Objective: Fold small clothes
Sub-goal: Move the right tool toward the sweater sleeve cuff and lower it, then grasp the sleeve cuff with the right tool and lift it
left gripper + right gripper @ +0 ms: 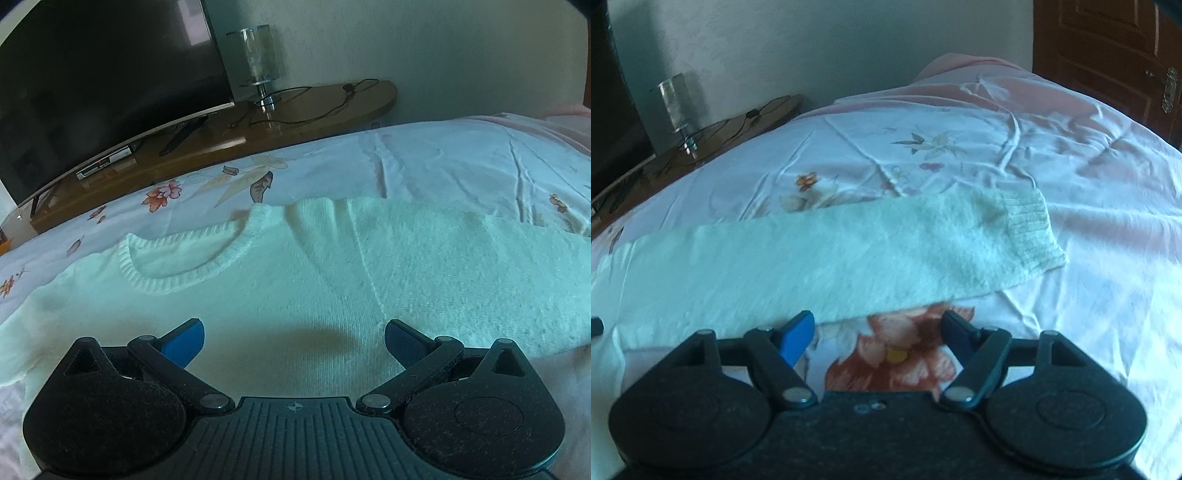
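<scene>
Across floral bedsheet (1089, 258) white sweater (332, 288) lay flat; sleeve (849, 258) ran sideways, cuff (1038, 232) right. Right gripper (877, 338) nearer sleeve edge, jaws apart, empty. Left gripper (293, 341) over torso, jaws wide, empty.

One sweater (295, 273) lies on one bed (1071, 229). Two grippers show, the left (294, 341) and the right (878, 338). Far left stand one TV (103, 85) and one lamp (258, 62).
</scene>
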`<state>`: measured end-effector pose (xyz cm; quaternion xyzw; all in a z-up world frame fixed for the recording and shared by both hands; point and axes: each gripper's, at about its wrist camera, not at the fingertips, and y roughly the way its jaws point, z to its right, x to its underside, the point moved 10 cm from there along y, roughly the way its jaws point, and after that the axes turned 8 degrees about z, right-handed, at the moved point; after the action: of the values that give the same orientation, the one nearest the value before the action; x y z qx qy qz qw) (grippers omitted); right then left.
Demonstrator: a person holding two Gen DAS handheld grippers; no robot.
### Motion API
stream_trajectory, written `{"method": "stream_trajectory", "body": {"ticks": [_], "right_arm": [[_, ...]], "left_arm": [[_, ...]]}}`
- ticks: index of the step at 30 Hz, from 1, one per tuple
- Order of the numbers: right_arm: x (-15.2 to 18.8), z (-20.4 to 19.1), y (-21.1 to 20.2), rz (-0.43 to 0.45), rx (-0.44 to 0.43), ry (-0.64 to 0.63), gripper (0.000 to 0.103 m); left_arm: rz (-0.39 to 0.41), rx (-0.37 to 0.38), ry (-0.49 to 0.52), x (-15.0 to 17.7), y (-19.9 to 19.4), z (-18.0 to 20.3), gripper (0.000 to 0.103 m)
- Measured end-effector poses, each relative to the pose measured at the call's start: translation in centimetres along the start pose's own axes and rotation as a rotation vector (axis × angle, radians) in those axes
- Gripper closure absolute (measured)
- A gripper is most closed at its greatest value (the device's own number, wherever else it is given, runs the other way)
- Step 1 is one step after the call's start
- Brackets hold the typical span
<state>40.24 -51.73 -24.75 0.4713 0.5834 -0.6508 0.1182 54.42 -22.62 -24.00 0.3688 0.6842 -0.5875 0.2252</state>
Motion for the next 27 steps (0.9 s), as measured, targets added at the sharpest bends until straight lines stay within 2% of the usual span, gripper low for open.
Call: {"method": "stream_trajectory", "body": {"ticks": [4, 6, 7, 9, 14, 17, 22, 25, 27], "right_arm": [[-1.2, 1.6, 0.8, 0.028, 0.013, 0.048, 0.033], [-1.9, 2.6, 1.3, 0.047, 0.030, 0.075, 0.047], [-2.3, 3.0, 1.5, 0.056, 0.036, 0.094, 0.050], [-2.9, 3.9, 1.8, 0.070, 0.048, 0.130, 0.068], [-3.6, 4.5, 2.3, 0.094, 0.038, 0.152, 0.088], [-3.5, 4.4, 2.3, 0.095, 0.030, 0.145, 0.093], [-4.4, 3.5, 1.1, 0.129, 0.020, 0.108, 0.095], [-5.5, 0.9, -0.4, 0.171, -0.016, 0.058, 0.096], [-6.0, -2.4, -1.5, 0.197, -0.062, -0.001, 0.096]], "left_arm": [[-0.004, -0.016, 0.003, 0.1, 0.4, -0.4, 0.000], [-0.002, -0.024, 0.004, 0.0, 0.5, -0.8, 0.000], [-0.001, -0.025, 0.004, 0.0, 0.6, -1.0, 0.000], [0.001, -0.034, 0.004, -0.1, 0.7, -1.5, 0.000], [0.002, -0.030, 0.000, 0.1, 0.8, -2.9, 0.000], [0.009, -0.015, -0.014, 0.2, 0.6, -3.7, 0.000], [0.026, 0.017, -0.030, 0.2, 0.0, -5.0, 0.000], [0.030, 0.022, -0.054, 0.6, -0.4, -6.9, 0.000], [0.025, 0.013, -0.072, 1.0, -0.7, -8.7, 0.000]]}}
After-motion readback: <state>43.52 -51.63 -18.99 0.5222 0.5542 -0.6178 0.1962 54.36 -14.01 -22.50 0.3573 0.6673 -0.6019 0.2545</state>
